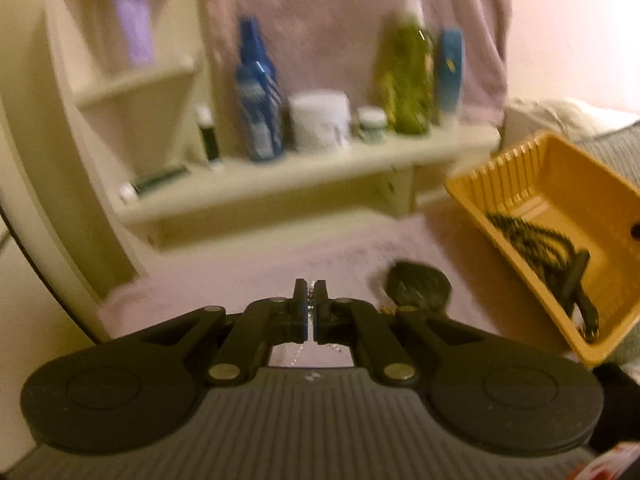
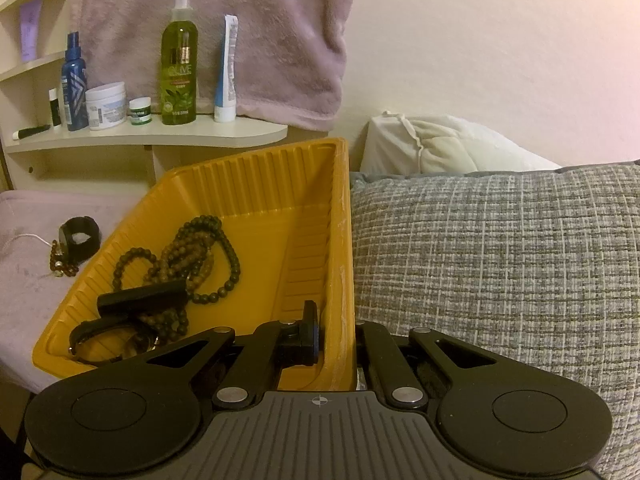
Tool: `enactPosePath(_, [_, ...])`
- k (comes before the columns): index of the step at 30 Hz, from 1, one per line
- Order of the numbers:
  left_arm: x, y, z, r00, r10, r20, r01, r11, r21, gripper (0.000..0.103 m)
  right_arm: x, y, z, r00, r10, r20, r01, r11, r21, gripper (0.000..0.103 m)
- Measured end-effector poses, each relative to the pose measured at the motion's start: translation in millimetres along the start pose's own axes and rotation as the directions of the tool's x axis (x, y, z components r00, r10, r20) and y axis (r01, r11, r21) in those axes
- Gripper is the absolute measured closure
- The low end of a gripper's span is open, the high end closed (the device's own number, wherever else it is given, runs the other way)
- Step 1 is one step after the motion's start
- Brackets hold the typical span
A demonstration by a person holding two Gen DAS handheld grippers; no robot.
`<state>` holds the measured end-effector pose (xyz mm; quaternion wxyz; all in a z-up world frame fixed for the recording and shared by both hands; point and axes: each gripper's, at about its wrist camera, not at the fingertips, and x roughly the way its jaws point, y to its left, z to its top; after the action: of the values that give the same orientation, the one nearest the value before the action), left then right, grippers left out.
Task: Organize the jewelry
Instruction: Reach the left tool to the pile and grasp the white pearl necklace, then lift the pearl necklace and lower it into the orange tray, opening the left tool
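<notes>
My left gripper [image 1: 311,304] is shut on a thin silver chain [image 1: 297,354] that hangs below the jaws, above the pink cloth. A black band [image 1: 418,286] lies just right of it; it also shows in the right wrist view [image 2: 79,237] with a small bead bracelet [image 2: 60,266]. The yellow tray [image 1: 516,168] holds dark bead strings [image 1: 528,236]. My right gripper [image 2: 336,334] is shut on the tray's right wall [image 2: 340,240] and holds it tilted. Inside lie brown bead necklaces [image 2: 200,256], a black bar [image 2: 142,298] and a watch [image 2: 116,340].
A cream shelf [image 2: 160,134] at the back carries a blue bottle [image 2: 74,84], a white jar [image 2: 106,106], a green olive bottle [image 2: 179,68] and a tube [image 2: 228,68]. A grey woven cushion [image 2: 500,260] lies right of the tray. A pink towel [image 2: 220,32] hangs behind.
</notes>
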<state>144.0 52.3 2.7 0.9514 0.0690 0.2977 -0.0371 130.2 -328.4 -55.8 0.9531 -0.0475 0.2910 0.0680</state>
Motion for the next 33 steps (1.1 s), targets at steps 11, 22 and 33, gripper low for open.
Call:
enactPosePath(11, [-29.8, 28.9, 47.6, 0.993, 0.024, 0.113, -0.026, 0.999, 0.018, 0.102, -1.4, 2.2, 1.9, 1.0, 0.0, 0.005, 0.0, 1.0, -0.002, 0.1])
enactPosePath(22, [-41.1, 8.4, 75.7, 0.984, -0.096, 0.149, 0.082, 0.992, 0.098, 0.102, -2.9, 3.4, 4.8, 1.0, 0.003, 0.015, -0.003, 1.0, -0.006, 0.1])
enactPosePath(33, [-57.8, -50.3, 115.6, 0.932, -0.297, 0.208, 0.252, 0.943, 0.216, 0.102, -2.7, 3.9, 4.9, 1.0, 0.004, 0.019, -0.004, 1.0, -0.004, 0.1])
